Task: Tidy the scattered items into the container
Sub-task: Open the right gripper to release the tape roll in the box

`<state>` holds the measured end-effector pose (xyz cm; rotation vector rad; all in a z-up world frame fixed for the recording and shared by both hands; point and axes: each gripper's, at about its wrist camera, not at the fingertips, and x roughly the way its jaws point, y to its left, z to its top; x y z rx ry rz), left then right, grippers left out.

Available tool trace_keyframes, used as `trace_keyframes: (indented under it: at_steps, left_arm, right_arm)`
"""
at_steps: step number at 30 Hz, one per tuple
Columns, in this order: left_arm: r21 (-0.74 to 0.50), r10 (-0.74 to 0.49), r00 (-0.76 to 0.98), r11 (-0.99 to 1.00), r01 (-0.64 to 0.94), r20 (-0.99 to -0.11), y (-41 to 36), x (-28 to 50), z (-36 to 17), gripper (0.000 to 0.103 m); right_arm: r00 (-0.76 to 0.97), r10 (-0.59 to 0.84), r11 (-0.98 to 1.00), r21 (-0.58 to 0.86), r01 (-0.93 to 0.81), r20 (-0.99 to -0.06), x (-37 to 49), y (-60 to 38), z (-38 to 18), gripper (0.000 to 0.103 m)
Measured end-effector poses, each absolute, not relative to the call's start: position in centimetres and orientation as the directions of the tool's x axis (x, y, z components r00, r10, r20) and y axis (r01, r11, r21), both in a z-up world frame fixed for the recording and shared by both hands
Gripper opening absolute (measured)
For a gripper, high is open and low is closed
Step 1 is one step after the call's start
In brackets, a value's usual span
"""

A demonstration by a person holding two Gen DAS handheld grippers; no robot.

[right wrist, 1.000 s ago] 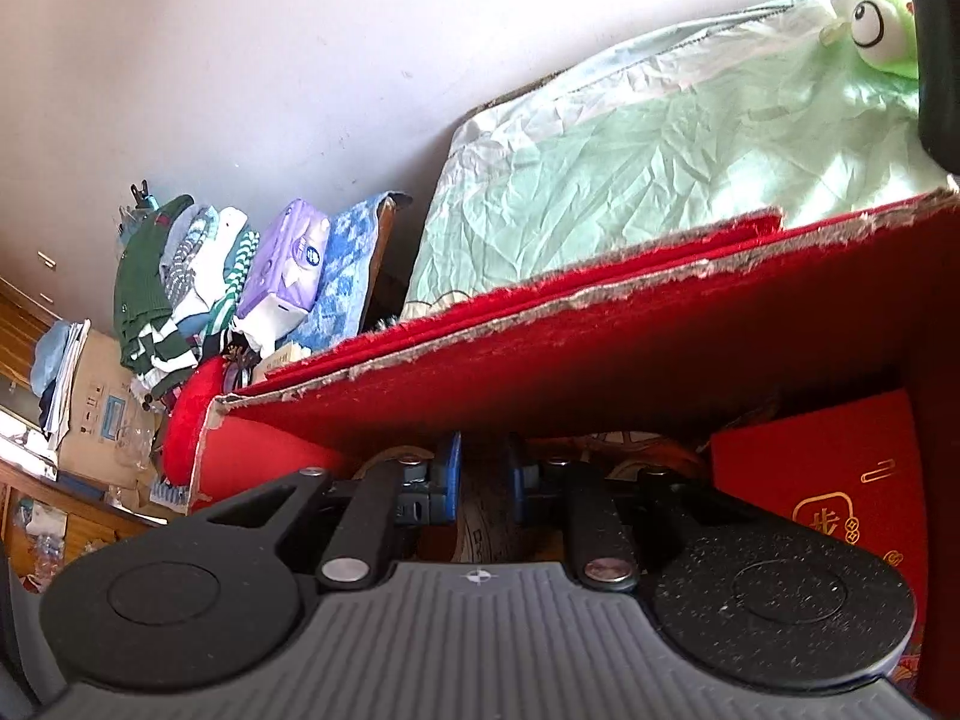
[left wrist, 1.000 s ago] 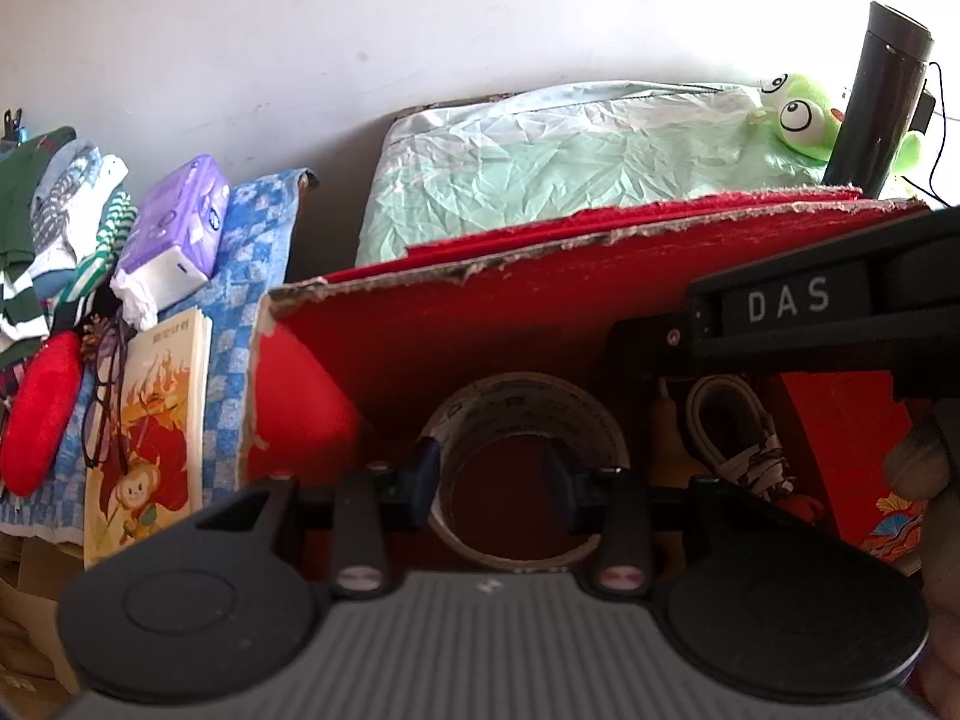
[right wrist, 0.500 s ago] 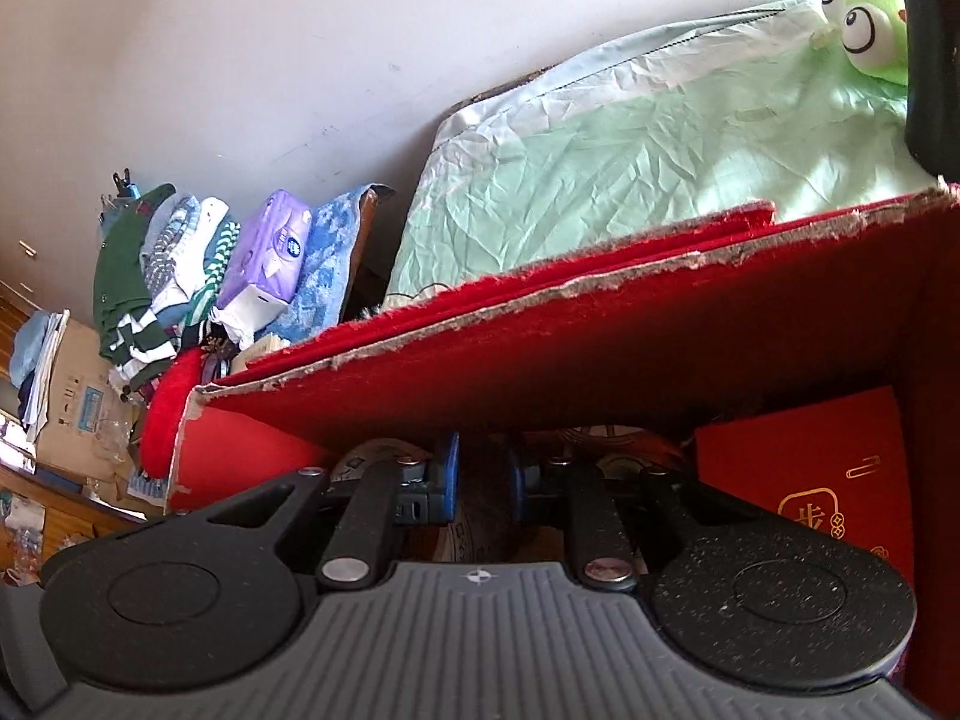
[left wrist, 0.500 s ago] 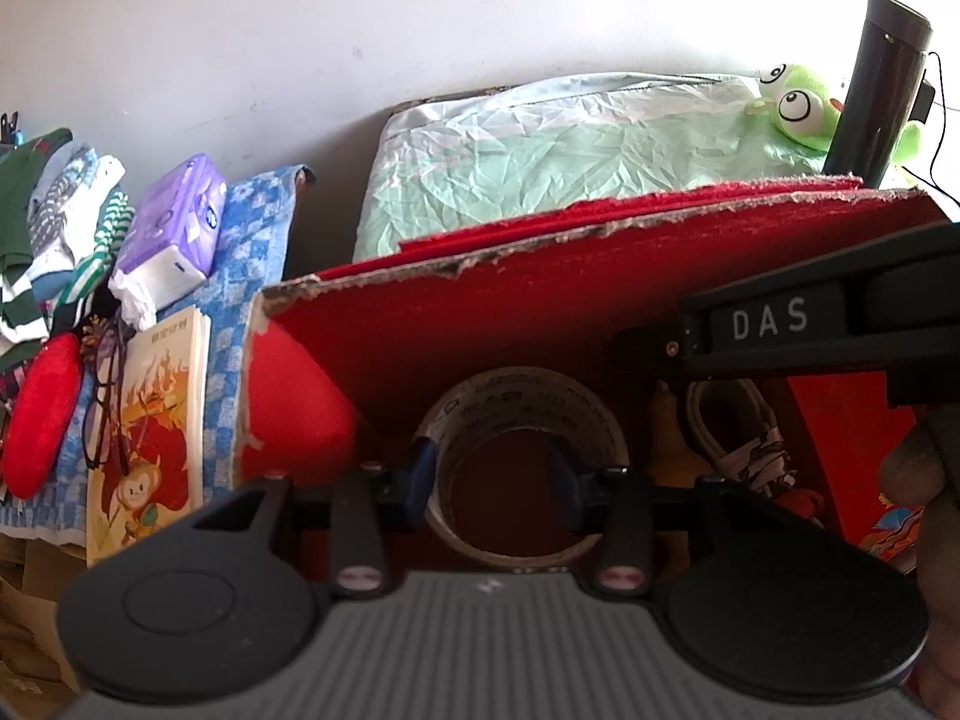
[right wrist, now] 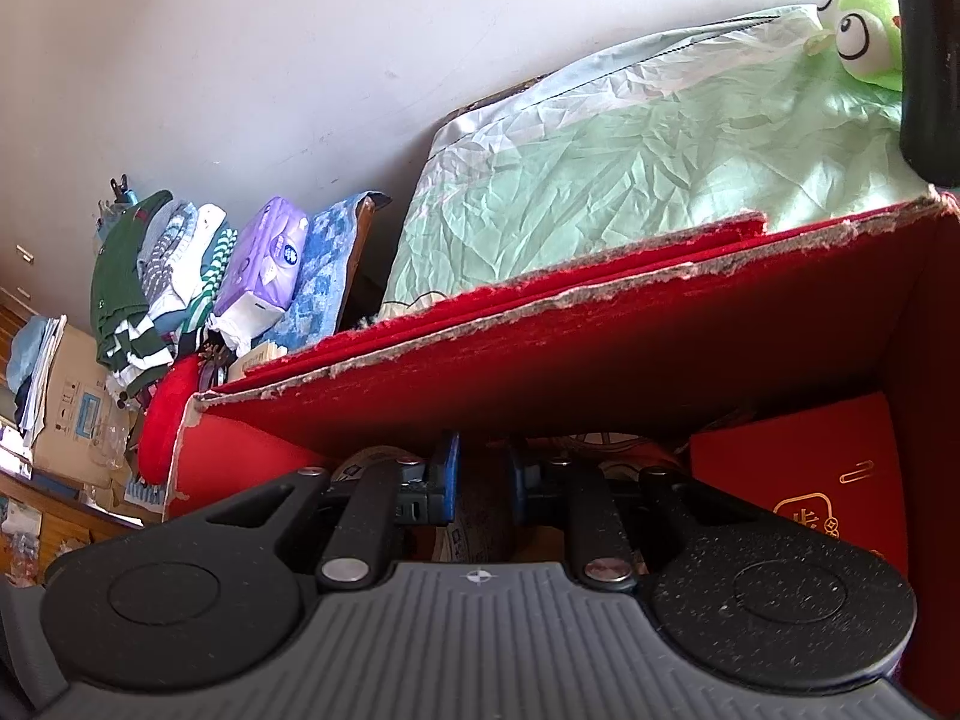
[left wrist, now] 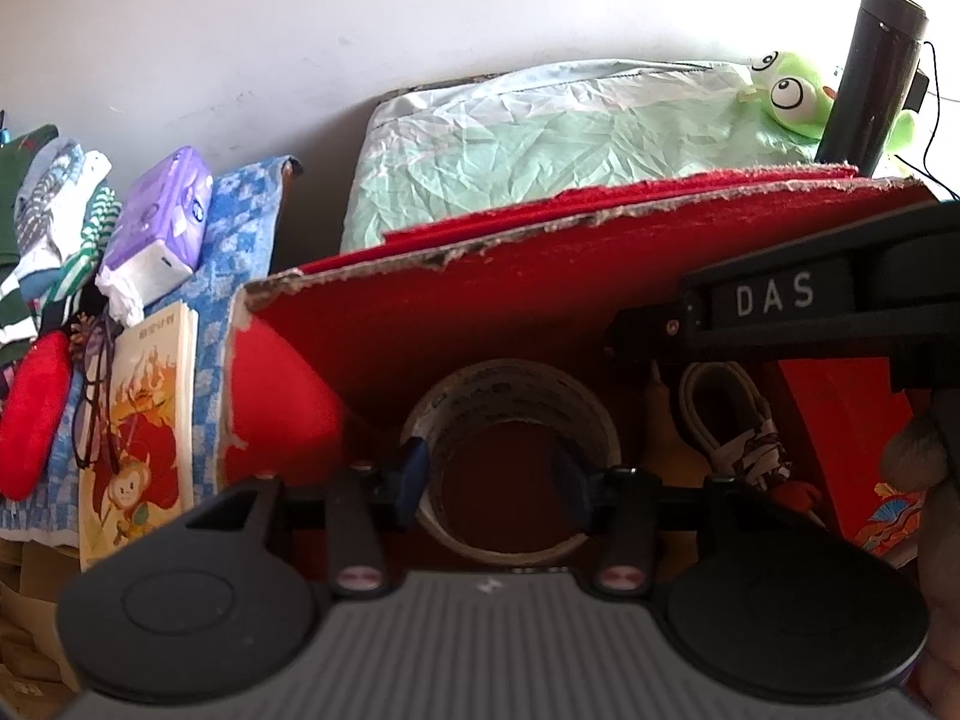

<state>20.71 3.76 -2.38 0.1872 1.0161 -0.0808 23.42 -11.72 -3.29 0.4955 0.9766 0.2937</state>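
One tape roll (left wrist: 513, 420) inside red box (left wrist: 540, 300), left gripper (left wrist: 495, 477) opening around it, right gripper (right wrist: 483, 480) closed.

2 wrist cams, close, into box (left wrist: 540, 312)

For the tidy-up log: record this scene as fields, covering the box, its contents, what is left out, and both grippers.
box: red, open, torn rim
in box: tape roll, white cord, red envelope
outside, beside box: book, glasses, tissue pack
left gripper: opening, over the tape roll
right gripper: shut, low in the box; what it pinches, if anything, is unclear
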Motion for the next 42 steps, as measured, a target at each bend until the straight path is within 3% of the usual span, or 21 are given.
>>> trace_keyframes:
  at_steps: [42]
  left_arm:
    - [0.082,-0.025,0.514,0.979,0.185,-0.857,3.76,20.84,-2.36,0.059]
  right_arm:
    - [0.562,0.393,0.855,0.515,0.068,-0.728,23.4,-12.52,-3.41,0.02]
